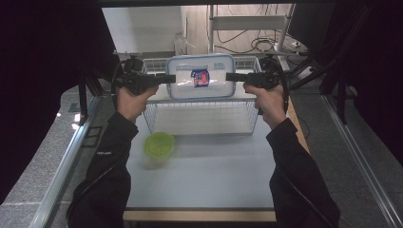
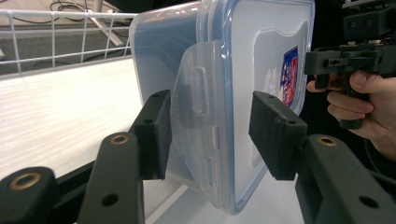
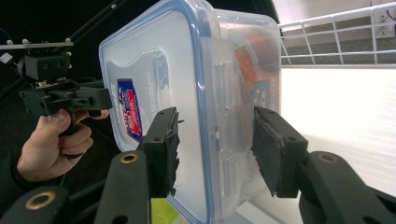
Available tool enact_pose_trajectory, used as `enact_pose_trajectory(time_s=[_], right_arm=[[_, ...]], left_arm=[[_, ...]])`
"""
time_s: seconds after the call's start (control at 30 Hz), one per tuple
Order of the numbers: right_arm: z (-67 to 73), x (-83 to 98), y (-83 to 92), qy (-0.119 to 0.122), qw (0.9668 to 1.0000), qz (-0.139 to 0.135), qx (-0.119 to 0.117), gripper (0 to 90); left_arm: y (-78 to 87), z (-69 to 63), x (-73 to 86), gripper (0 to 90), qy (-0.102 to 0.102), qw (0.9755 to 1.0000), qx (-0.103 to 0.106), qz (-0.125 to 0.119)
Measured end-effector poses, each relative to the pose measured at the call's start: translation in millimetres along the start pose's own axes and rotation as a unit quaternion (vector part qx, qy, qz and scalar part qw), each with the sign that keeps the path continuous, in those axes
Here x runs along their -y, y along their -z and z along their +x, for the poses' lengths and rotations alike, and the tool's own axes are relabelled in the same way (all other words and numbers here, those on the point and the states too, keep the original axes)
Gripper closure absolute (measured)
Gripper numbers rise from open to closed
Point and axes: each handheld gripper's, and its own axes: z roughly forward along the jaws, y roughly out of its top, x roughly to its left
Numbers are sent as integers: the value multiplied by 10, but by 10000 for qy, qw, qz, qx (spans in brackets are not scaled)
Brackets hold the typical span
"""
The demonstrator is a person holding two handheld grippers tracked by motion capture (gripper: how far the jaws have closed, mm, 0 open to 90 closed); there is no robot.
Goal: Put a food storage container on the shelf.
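Observation:
A clear plastic container (image 1: 202, 76) with a blue-rimmed lid and a red and blue label hangs in the air over a white wire basket (image 1: 199, 118). My left gripper (image 1: 168, 77) is shut on its left end and my right gripper (image 1: 233, 77) on its right end. In the left gripper view the pads (image 2: 156, 135) clamp the latch side of the container (image 2: 261, 46), lid on the right. In the right gripper view the jaws of my gripper (image 3: 215, 140) pinch the opposite latch end of the container (image 3: 154, 56). Something orange shows faintly inside it.
A round green lidded tub (image 1: 159, 145) sits on the grey table in front of the basket's left corner. The basket's wire wall (image 2: 51, 37) rises behind the container. Dark curtains and metal rails flank the table on both sides.

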Motion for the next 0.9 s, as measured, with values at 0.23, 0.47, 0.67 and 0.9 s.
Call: enact_pose_trajectory(time_s=[0.23,0.47,0.67,0.9], right_arm=[[-91,6,-23,-185,9998,1,-56,520],[-103,-2,-38,-111,9999,-88,30,503],[-55,-7,-68,233,9991,34,355,510],[-91,22,-145,212,9986,74,479,520]], left_arm=[[-36,25,3,505,-57,10000,54,-53],[-45,25,8,486,-316,9995,-7,-18],[-78,44,14,424,-308,9994,-170,51],[-151,184,-5,345,71,10000,-36,26]])
